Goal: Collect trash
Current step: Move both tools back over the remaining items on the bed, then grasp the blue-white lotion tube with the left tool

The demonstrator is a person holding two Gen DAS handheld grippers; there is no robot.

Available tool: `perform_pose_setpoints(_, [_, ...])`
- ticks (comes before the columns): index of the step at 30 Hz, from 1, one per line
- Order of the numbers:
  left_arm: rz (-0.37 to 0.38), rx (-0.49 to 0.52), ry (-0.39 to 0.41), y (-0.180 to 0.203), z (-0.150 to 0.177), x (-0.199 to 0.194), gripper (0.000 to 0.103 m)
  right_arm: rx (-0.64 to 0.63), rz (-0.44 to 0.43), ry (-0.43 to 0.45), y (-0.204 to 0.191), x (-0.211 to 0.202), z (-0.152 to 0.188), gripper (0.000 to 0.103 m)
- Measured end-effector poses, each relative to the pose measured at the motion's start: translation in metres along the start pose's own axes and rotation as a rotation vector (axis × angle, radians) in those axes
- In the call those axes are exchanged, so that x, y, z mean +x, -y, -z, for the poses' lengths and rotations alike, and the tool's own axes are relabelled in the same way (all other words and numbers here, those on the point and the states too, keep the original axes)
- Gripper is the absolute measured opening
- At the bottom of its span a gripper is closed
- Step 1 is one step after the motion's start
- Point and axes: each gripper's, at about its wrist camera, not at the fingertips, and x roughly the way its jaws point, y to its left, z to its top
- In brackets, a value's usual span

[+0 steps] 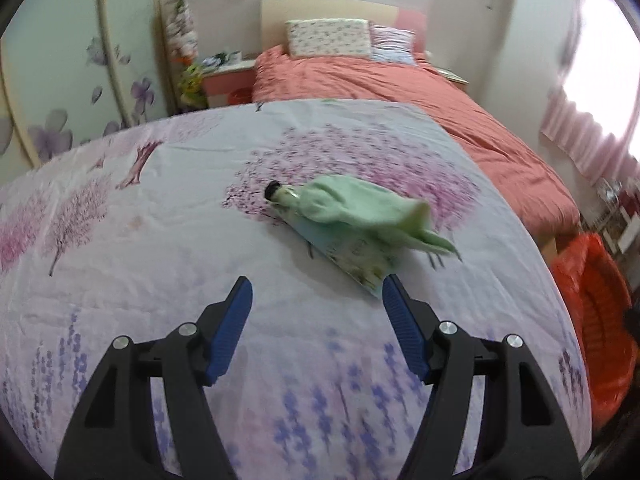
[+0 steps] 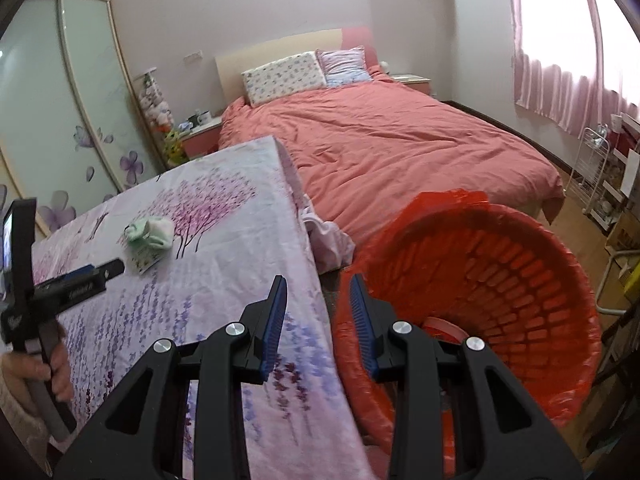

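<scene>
Trash here is a flattened tube (image 1: 340, 252) with a black cap, lying on the flower-printed tabletop (image 1: 160, 248) with a pale green cloth (image 1: 360, 208) draped over its middle and far side. Seen from the left wrist, the tube's long axis runs on a slant: the cap end points up and to the left, away from the claw, and the flat crimped tail points down and to the right, ending just beside the tip of the left claw's (image 1: 316, 284) right-hand finger. The tube therefore lies just ahead of that claw and a little to the right of its centre line, not yet between the pads. The left claw is released, its blue pads standing wide apart with only the tabletop between them. The right claw (image 2: 318, 280) is also released and carries nothing, though its pads stand much closer together; it hangs over the gap between the tabletop edge and the red-lined basket (image 2: 540, 248), well apart from the tube. From the right wrist the left claw's tip shows just short of the tube and cloth. The left hand (image 2: 48, 364) is plainly the nearer one, and the grasp probably calls for a small shift to the right so that the pads straddle the tail across its narrow width.
</scene>
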Motion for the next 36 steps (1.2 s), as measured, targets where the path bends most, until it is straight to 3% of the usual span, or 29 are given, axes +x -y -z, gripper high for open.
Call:
perform_pose_setpoints(4, [0.014, -0.044, -0.023, -0.002, -0.011, 0.018, 0.066, -0.008, -0.001, -0.011, -0.003, 0.006, -0.001, 0.034])
perform_pose_setpoints(11, [-0.034, -0.042, -0.037, 0.007, -0.033, 0.044, 0.058, -0.013, 0.003, -0.025, -0.007, 0.015, -0.001, 0.034])
perform_pose_setpoints(14, [-0.051, -0.041, -0.045, 0.006, -0.037, 0.05, 0.044, -0.016, 0.001, -0.03, -0.009, 0.016, 0.001, 0.034])
perform_pose_setpoints(21, [-0.025, 0.009, -0.045, -0.017, -0.026, 0.04, 0.03, -0.025, -0.013, -0.035, -0.019, 0.017, 0.004, 0.034])
perform_pose_setpoints(25, [-0.013, 0.013, -0.042, -0.052, -0.009, 0.023, 0.03, -0.037, -0.034, -0.037, -0.03, 0.018, 0.005, 0.034])
perform_pose_setpoints(31, [-0.099, 0.014, -0.035, -0.106, 0.011, 0.002, 0.031, -0.075, -0.082, -0.048, -0.062, 0.025, 0.005, 0.034])
perform_pose_setpoints(36, [-0.115, -0.047, -0.044, -0.148, 0.018, -0.005, 0.041, -0.111, -0.124, -0.06, -0.095, 0.036, 0.003, 0.034])
